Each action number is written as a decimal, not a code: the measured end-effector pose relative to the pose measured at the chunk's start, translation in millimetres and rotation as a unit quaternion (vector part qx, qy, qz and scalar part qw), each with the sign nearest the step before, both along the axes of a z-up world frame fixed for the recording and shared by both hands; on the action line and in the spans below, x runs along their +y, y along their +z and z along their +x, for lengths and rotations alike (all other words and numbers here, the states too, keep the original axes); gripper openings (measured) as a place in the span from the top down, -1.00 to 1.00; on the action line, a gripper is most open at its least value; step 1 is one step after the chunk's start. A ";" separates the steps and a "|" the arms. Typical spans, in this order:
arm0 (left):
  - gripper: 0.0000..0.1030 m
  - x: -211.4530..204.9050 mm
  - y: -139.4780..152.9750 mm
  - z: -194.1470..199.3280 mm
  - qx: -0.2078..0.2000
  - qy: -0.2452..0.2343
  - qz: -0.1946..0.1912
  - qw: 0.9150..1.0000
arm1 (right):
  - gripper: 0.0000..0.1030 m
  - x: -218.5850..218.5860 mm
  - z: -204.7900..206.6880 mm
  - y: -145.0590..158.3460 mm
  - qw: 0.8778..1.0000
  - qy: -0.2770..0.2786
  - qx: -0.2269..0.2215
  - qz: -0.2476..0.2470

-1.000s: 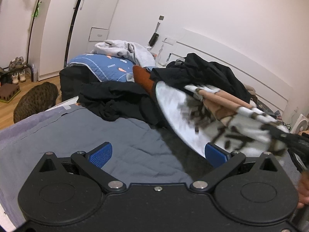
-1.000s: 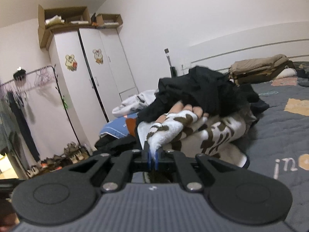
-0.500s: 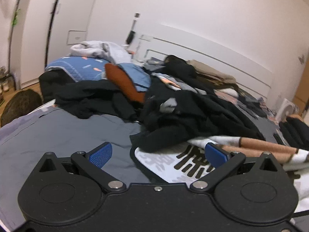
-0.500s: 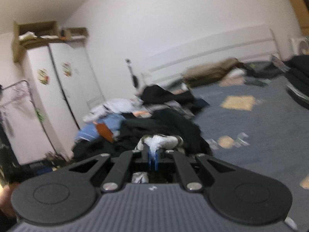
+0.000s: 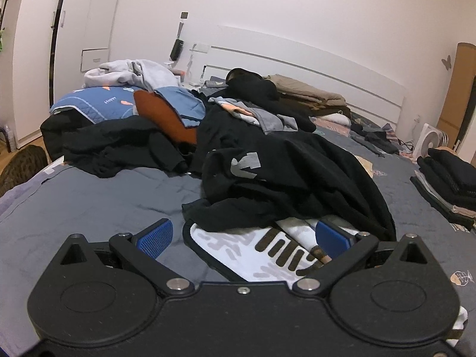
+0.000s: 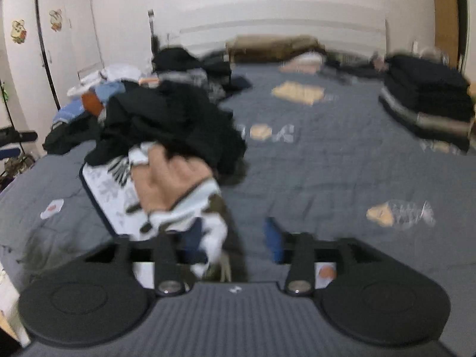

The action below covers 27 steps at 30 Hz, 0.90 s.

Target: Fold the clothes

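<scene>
a wardrobe (image 5: 26,50) with cartoon stickers is standing at the far left, well apart from the black pile (image 5: 282,172) of clothes that is heaped in the middle of the grey bed (image 5: 89,202). a blue quilt (image 5: 98,102) and a pale hoodie (image 5: 131,73) are lying left of and behind the black pile, with an orange piece (image 5: 157,113) between the quilt and the pile. the patterned garment (image 5: 261,253), white with brown and grey marks, is lying on the bed just in front of the black pile, its far edge tucked under the black cloth. the left gripper (image 5: 242,239) is hanging low over this garment with its blue pads spread wide, one pad (image 5: 154,238) over bare bedding left of the garment and the other over the cloth; it is gripping nothing. behind the black pile, folded tan clothes (image 5: 306,92) are resting against the white headboard (image 5: 297,59). to the right of the pile, a folded dark stack (image 5: 446,181) is sitting near the bed's edge. in the blurred right wrist view, the right gripper (image 6: 235,238) is sitting with its pads apart, and a bunched end of the patterned garment (image 6: 178,196) is drooping beside its left pad; whether cloth and pad are touching i cannot tell.
</scene>
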<state>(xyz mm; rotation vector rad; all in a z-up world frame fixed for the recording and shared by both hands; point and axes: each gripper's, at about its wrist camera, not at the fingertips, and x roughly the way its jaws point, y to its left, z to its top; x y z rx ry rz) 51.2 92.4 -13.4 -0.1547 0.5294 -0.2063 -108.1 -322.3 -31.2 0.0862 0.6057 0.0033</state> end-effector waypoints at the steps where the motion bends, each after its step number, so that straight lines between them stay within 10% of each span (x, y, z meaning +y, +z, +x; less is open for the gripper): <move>1: -1.00 -0.8 -0.1 -0.5 0.000 -0.001 0.000 1.000 | -0.17 1.7 2.0 4.2 1.000 0.003 -0.014 -0.009; 8: -1.00 6.3 0.5 4.8 0.001 0.006 -0.008 1.000 | -0.75 54.3 87.4 32.7 0.991 0.089 -0.073 -0.061; 27: -1.00 38.8 -6.1 24.2 0.017 0.052 -0.028 0.998 | -0.79 194.9 298.5 -31.9 0.964 0.192 -0.041 -0.181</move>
